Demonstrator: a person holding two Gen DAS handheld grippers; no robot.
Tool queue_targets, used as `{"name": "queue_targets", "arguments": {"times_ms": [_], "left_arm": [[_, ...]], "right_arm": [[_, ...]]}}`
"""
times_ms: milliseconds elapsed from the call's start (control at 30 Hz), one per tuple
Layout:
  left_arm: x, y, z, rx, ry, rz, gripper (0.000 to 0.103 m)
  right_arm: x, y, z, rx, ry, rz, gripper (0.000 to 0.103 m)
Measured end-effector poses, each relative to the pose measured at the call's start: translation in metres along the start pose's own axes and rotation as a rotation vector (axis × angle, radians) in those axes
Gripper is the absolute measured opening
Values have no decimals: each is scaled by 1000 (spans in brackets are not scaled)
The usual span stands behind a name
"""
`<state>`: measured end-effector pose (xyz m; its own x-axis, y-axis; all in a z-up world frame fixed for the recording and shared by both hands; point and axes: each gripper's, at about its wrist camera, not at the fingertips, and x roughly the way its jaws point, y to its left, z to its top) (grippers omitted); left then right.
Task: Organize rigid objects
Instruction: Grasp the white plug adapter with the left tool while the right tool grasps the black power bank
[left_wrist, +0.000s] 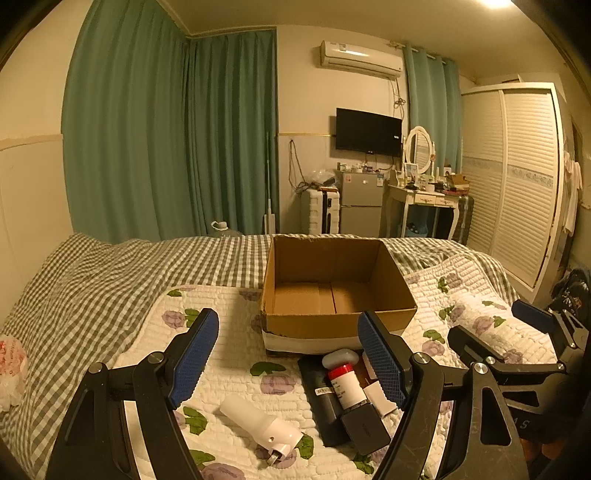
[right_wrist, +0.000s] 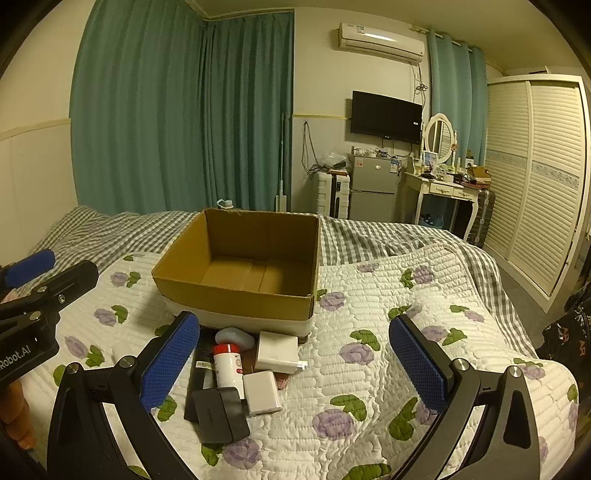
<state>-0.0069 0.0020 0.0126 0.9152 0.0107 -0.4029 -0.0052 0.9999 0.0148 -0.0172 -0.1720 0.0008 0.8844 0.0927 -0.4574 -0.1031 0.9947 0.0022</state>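
Floral quilt (right_wrist: 369, 317) covers bed; teal curtains (right_wrist: 177, 110) behind.

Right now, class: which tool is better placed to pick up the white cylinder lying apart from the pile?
Left. The white cylinder lies between the open left tool, while the right tool faces the pile.

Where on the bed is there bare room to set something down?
Bare quilt lies right of the cardboard box and the cluster, and between the white cylinder and box. The box's floor shows nothing. It is crowded before the box, around the red-capped bottle.
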Motion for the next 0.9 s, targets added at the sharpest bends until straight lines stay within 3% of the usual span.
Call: {"name": "queue_targets", "arguments": {"times_ms": [200, 367, 600, 833, 900], "left_arm": [[-7, 7, -5, -21, 18, 45, 81], [28, 15, -30, -45, 173, 138, 81], [94, 9, -83, -49, 432, 150, 78], [120, 9, -102, -41, 518, 163, 75], [125, 2, -107, -13, 533, 144, 63]], "right_arm": [[-9, -4, 7, -5, -3, 15, 103], [-5, -9, 2, -10, 24, 24, 103], [22, -10, -18, -15, 117, 52, 103], [51, -8, -37, -20, 202, 77, 103], [54, -5, -40, -26, 216, 81, 103]]}}
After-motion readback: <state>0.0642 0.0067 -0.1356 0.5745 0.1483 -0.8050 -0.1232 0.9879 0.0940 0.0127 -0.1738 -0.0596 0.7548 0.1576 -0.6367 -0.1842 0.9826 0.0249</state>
